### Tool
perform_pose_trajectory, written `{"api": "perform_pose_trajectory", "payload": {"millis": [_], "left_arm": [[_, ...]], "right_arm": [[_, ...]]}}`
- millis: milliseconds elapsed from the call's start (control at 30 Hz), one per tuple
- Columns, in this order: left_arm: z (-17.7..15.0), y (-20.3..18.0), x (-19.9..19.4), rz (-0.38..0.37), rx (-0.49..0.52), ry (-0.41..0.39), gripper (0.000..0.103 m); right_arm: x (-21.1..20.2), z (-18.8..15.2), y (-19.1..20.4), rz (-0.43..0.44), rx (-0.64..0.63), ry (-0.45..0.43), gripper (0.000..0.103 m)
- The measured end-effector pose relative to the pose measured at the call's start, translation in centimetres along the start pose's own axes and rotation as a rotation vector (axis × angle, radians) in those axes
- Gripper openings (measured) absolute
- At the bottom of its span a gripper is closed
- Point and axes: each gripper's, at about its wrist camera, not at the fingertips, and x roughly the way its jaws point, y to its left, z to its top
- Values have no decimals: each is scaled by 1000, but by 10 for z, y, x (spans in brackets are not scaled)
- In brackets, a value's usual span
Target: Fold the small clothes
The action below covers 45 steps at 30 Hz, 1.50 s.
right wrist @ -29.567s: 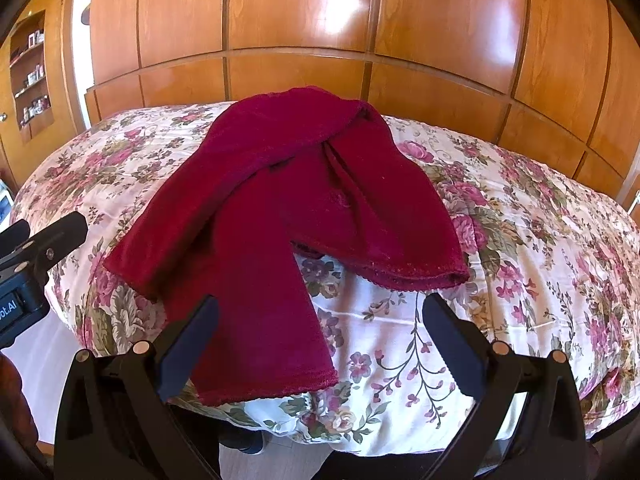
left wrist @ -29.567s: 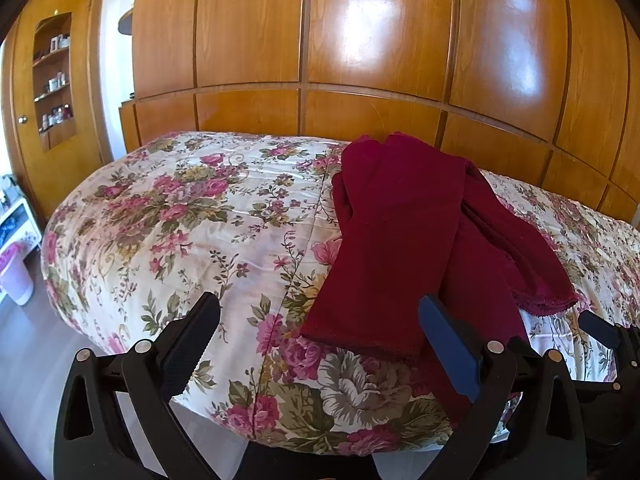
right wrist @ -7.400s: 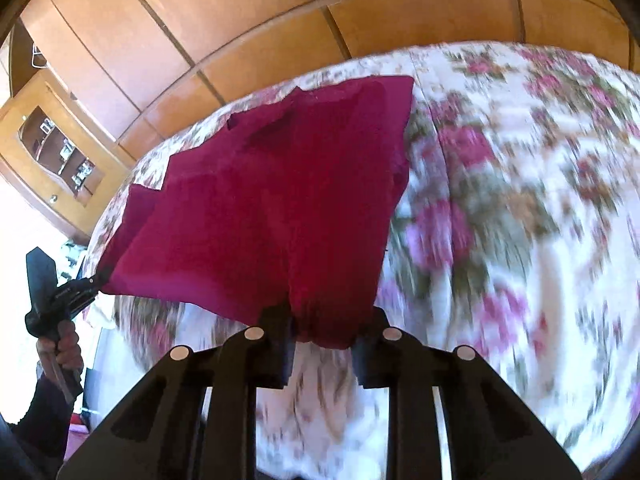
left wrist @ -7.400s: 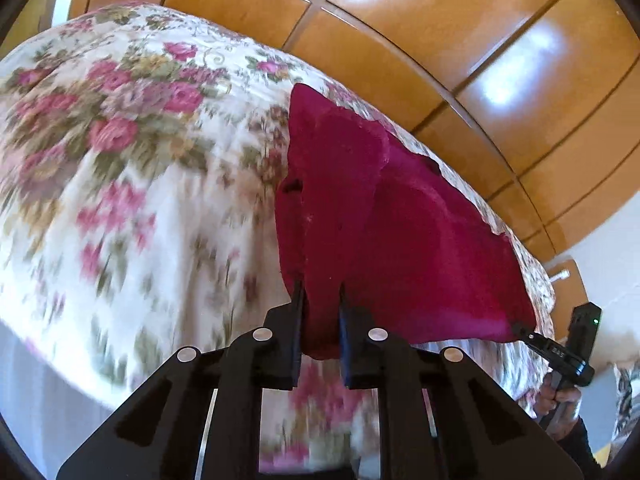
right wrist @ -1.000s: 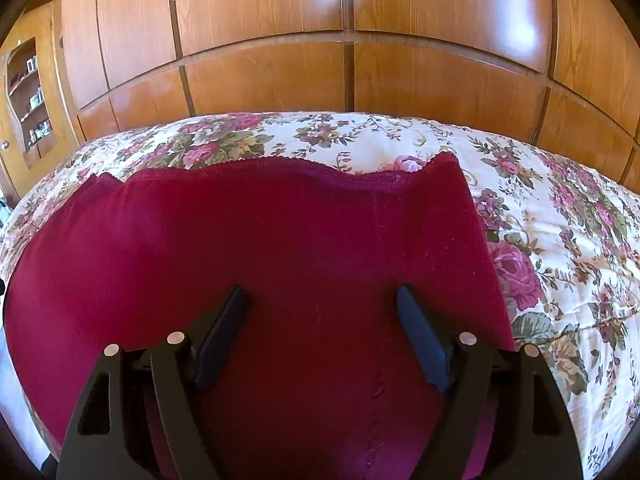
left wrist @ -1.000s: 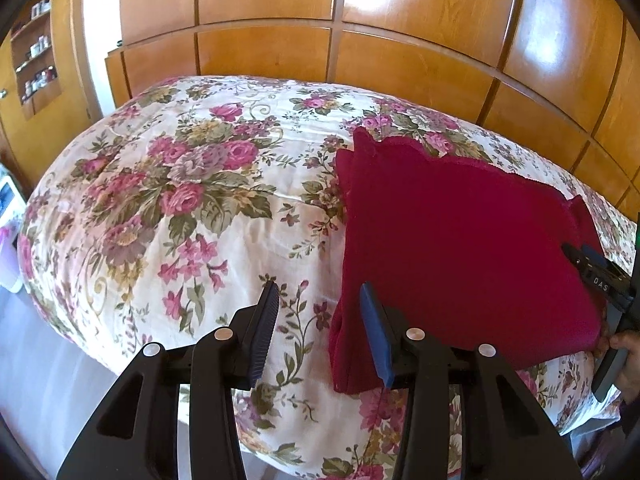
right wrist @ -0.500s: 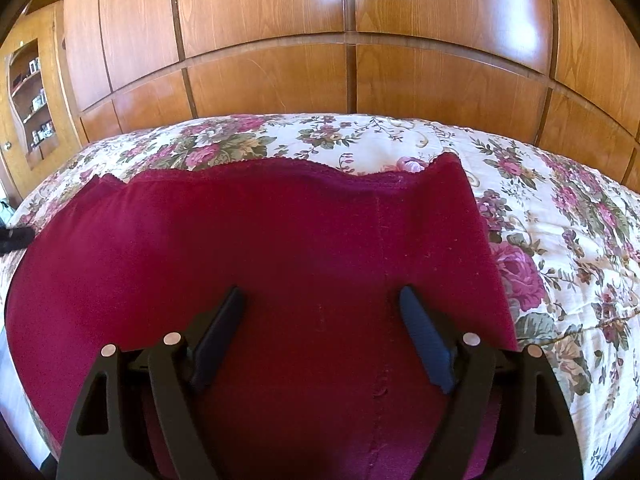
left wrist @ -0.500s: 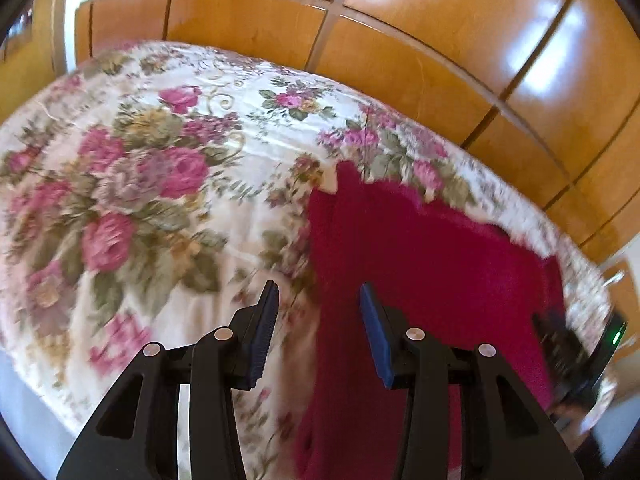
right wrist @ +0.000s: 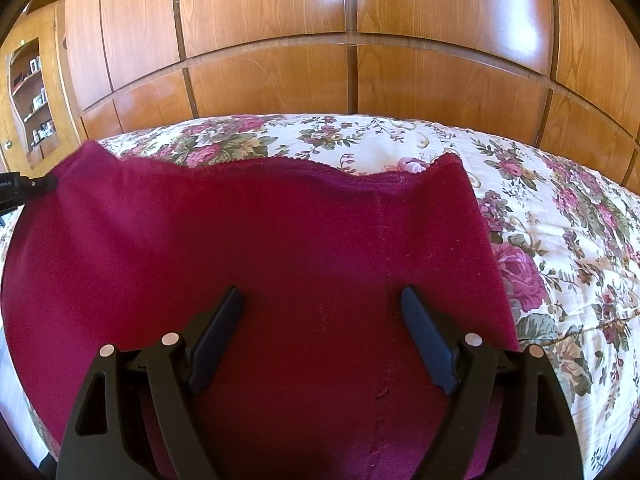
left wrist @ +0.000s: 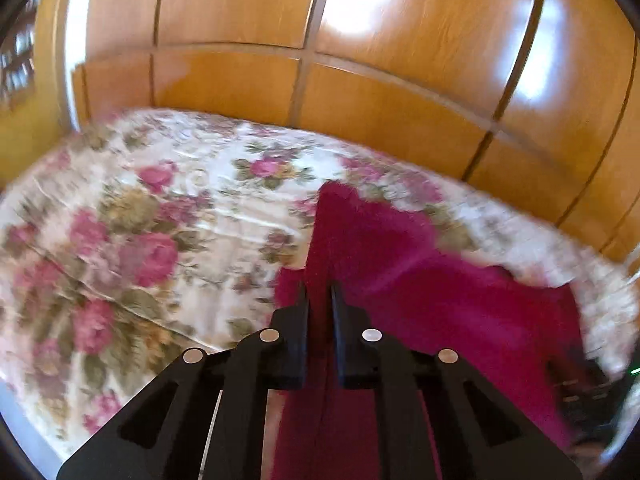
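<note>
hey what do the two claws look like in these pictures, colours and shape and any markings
Both are black plastic. The left claw and right claw each have two long fingers on triangular cut-out frames, with round silver pins at the joints. The right claw's pads are dark blue and ribbed. No cables, markings or sleeves show.

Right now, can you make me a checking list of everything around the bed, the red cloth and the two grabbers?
Surface: flowery bedspread, wrinkled.
Job's things: red cloth spread flat on the bed.
Clutter: nothing seen on the bed.
Grippers: left gripper has just closed, pinching the cloth's edge; right gripper open over the cloth, not gripping.
Cables: nothing seen.
Surroundings: wooden wall panels; shelf niche with small items.
</note>
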Motion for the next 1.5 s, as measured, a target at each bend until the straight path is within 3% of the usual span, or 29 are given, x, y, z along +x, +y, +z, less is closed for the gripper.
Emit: {"api": "perform_pose_trajectory", "payload": {"millis": [100, 233, 300, 400, 633, 833, 1133, 1367, 1433, 1500], "left_arm": [[-17, 5, 51, 81, 13, 145, 13], [-22, -4, 45, 150, 49, 97, 19], [-23, -4, 30, 177, 51, 77, 29], [-26, -9, -2, 195, 73, 2, 30], [-40, -29, -58, 150, 103, -99, 30], [-54, -39, -72, 125, 111, -94, 30], [-73, -45, -66, 113, 105, -45, 30], [-83, -44, -52, 120, 114, -3, 30], [-87, -44, -44, 125, 116, 17, 30], [-91, -41, -36, 128, 111, 38, 30]], "right_arm": [[-1, 0, 0, 1, -3, -1, 83], [0, 0, 1, 0, -2, -5, 83], [0, 0, 1, 3, -1, -4, 83], [0, -1, 1, 2, 0, -5, 84], [-1, 1, 5, -15, -12, 13, 84], [-11, 13, 6, -5, 10, 67, 88], [-33, 34, -6, 25, 61, 42, 89], [-13, 34, -32, -66, 80, 94, 89], [8, 27, -52, -124, 115, 167, 89], [19, 17, -78, -23, 262, 181, 95]]}}
